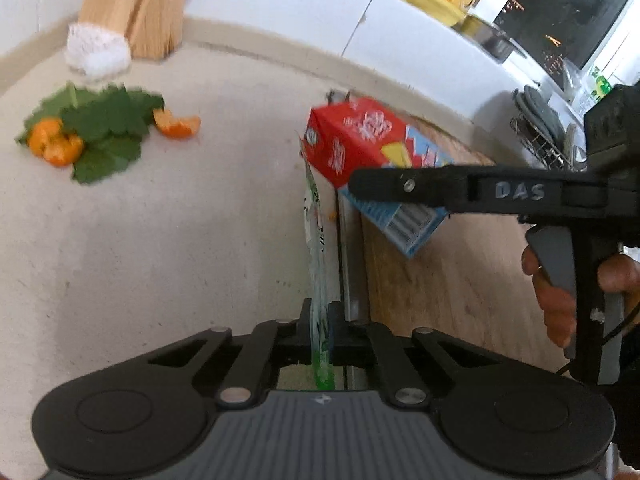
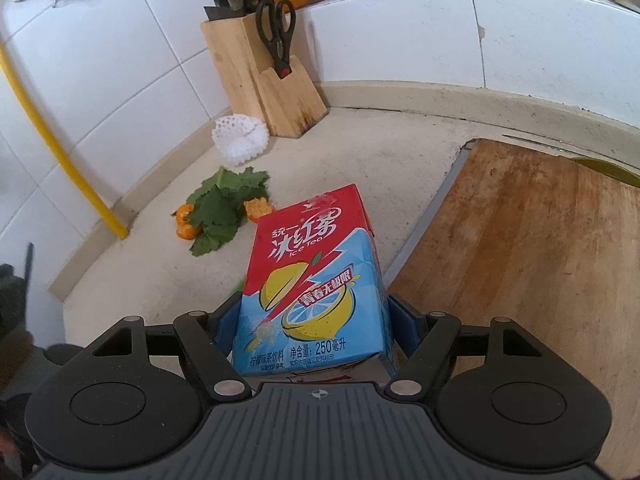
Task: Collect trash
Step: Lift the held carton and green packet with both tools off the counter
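A red and blue ice tea carton [image 2: 312, 264] sits between the blue pads of my right gripper [image 2: 314, 312], which is shut on its sides. In the left wrist view the same carton [image 1: 352, 136] hangs tilted over the edge of the cutting board, with one black finger [image 1: 400, 186] across it. My left gripper [image 1: 320, 314] is shut on a thin clear plastic wrapper [image 1: 316, 240] with green print. The wrapper stretches from the jaws up towards the carton's near corner.
Orange peels [image 1: 56, 144] and green leaves [image 1: 108, 128] lie on the beige counter [image 1: 160, 260] at the left. Behind them are a white foam net [image 1: 98, 50] and a wooden knife block [image 1: 136, 8] with scissors [image 2: 276, 28]. A wooden cutting board [image 1: 460, 288] lies at the right. A hand [image 1: 552, 304] holds the right gripper's handle.
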The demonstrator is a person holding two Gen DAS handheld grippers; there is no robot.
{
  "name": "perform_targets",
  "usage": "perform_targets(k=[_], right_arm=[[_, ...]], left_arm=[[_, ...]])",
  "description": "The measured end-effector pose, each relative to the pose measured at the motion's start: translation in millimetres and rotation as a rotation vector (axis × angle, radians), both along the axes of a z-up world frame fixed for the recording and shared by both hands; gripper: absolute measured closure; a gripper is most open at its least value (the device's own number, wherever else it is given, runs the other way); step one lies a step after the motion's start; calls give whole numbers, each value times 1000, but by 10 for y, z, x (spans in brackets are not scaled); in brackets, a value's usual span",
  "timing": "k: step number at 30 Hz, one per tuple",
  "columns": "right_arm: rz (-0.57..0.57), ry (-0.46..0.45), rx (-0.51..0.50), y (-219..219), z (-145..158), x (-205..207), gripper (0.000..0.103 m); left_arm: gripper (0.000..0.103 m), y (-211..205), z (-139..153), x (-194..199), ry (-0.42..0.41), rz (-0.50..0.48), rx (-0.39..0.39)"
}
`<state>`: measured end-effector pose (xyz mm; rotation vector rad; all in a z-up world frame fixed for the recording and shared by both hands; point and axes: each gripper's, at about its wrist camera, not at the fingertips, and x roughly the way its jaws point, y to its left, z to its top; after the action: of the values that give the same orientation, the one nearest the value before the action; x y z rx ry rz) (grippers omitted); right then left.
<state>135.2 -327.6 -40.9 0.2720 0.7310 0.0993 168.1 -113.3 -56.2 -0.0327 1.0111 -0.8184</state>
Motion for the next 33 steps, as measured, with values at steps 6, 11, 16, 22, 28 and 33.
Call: perform_targets(k=[6,11,16,22,28,33], right_arm=[[-18,-24,-28,35,83,-68,25],[18,-44,-46,216,177,-128,25],[58,-54,-55,455,228,-120,25],[96,-68,-63,692,289,-102,25],[141,-81,-74,944,352,-94,25],[182,-89,-82,1143,386,-83,24]], left_arm=[[102,222,167,-84,-59,84,-27],[102,406,255,-112,-88,151,-28],[102,584,323,-195,-110,205,-33],[102,820,360,-264,-130,264,-41],[102,1052,408,-347,-156,318,-43],[102,1248,437,-424,-169,366,-44]])
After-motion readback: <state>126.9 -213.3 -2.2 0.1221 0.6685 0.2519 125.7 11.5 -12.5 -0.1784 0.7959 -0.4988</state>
